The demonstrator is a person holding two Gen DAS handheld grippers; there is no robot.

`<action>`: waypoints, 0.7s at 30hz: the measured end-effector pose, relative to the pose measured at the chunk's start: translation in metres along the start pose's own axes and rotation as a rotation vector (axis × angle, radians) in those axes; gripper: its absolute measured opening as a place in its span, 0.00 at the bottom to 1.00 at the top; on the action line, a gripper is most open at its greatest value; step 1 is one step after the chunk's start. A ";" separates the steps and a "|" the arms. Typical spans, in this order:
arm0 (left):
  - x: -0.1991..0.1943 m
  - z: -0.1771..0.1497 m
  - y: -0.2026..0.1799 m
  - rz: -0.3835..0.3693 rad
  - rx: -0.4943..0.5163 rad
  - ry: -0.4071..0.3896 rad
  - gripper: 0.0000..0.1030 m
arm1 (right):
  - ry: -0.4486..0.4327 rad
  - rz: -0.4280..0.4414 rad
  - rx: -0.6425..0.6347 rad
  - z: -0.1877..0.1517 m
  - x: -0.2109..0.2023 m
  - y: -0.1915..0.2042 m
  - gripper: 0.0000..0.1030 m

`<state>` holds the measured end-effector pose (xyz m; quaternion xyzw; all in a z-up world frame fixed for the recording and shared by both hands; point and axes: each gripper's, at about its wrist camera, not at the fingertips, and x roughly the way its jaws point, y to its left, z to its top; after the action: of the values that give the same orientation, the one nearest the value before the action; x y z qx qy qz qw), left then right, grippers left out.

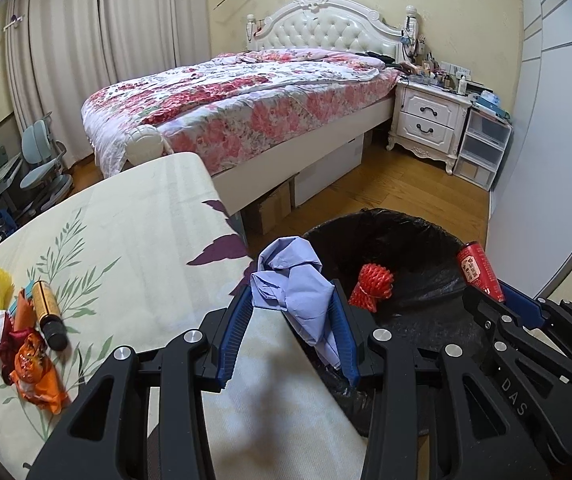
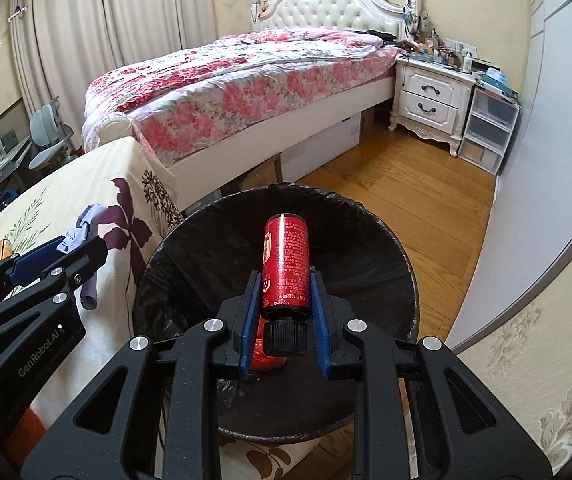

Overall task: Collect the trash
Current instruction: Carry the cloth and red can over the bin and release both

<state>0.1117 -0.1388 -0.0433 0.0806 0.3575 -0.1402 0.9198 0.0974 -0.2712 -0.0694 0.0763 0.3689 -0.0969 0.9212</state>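
Midway, right fingers (image 2: 284, 280) grip a red bottle (image 2: 286, 264) over the bin (image 2: 390, 240), left fingers (image 1: 292, 300) clamp crumpled paper (image 1: 290, 284) at its rim, red netting (image 1: 370, 286) already inside, wrappers (image 1: 31, 356) left on the counter (image 1: 133, 220).

Floral-quilted bed (image 1: 245, 104) by white nightstand (image 1: 430, 120) — curtains (image 1: 85, 40), desk chair (image 1: 43, 160), wood floor (image 2: 398, 200).
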 end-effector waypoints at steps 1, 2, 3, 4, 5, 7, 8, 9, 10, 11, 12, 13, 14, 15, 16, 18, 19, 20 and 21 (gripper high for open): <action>0.002 0.001 -0.002 0.001 0.004 0.001 0.40 | 0.002 -0.001 0.002 0.000 0.001 -0.002 0.23; 0.003 0.002 -0.004 0.002 0.006 0.003 0.40 | 0.004 -0.002 0.005 0.000 0.002 -0.003 0.23; 0.004 0.002 -0.005 0.000 0.008 0.006 0.40 | 0.005 -0.002 0.007 0.001 0.003 -0.004 0.23; 0.006 0.002 -0.006 -0.001 0.010 0.009 0.40 | 0.007 -0.003 0.010 0.001 0.004 -0.005 0.23; 0.007 0.003 -0.008 -0.003 0.011 0.011 0.40 | 0.008 -0.004 0.012 0.001 0.005 -0.006 0.23; 0.009 0.003 -0.010 -0.002 0.017 0.015 0.40 | 0.009 -0.005 0.017 0.001 0.007 -0.008 0.23; 0.010 0.003 -0.011 -0.003 0.019 0.017 0.40 | 0.011 -0.006 0.019 0.001 0.008 -0.009 0.23; 0.011 0.004 -0.012 -0.003 0.019 0.021 0.40 | 0.012 -0.006 0.020 0.002 0.009 -0.010 0.23; 0.012 0.004 -0.012 -0.003 0.018 0.025 0.40 | 0.013 -0.008 0.021 0.001 0.009 -0.011 0.23; 0.013 0.004 -0.012 -0.005 0.017 0.027 0.40 | 0.013 -0.009 0.023 0.002 0.010 -0.012 0.23; 0.014 0.005 -0.012 -0.006 0.016 0.028 0.40 | 0.013 -0.010 0.025 0.002 0.010 -0.012 0.23; 0.014 0.005 -0.013 -0.007 0.016 0.030 0.40 | 0.013 -0.010 0.028 0.002 0.010 -0.013 0.23; 0.014 0.005 -0.012 -0.008 0.017 0.031 0.40 | 0.013 -0.010 0.030 0.002 0.010 -0.013 0.23; 0.014 0.004 -0.013 -0.008 0.020 0.032 0.41 | 0.012 -0.011 0.032 0.002 0.011 -0.014 0.24; 0.014 0.004 -0.013 -0.007 0.022 0.032 0.44 | 0.011 -0.012 0.033 0.002 0.010 -0.014 0.24; 0.013 0.004 -0.014 -0.004 0.022 0.025 0.52 | 0.010 -0.013 0.038 0.002 0.011 -0.015 0.25; 0.012 0.005 -0.014 -0.003 0.022 0.019 0.55 | 0.009 -0.015 0.041 0.002 0.011 -0.016 0.25; 0.011 0.005 -0.014 -0.002 0.024 0.014 0.58 | 0.008 -0.017 0.045 0.002 0.010 -0.017 0.26; 0.010 0.005 -0.015 0.000 0.027 0.009 0.59 | 0.008 -0.018 0.047 0.002 0.010 -0.017 0.28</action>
<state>0.1173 -0.1560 -0.0474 0.0936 0.3599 -0.1447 0.9169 0.1019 -0.2895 -0.0757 0.0950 0.3708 -0.1136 0.9168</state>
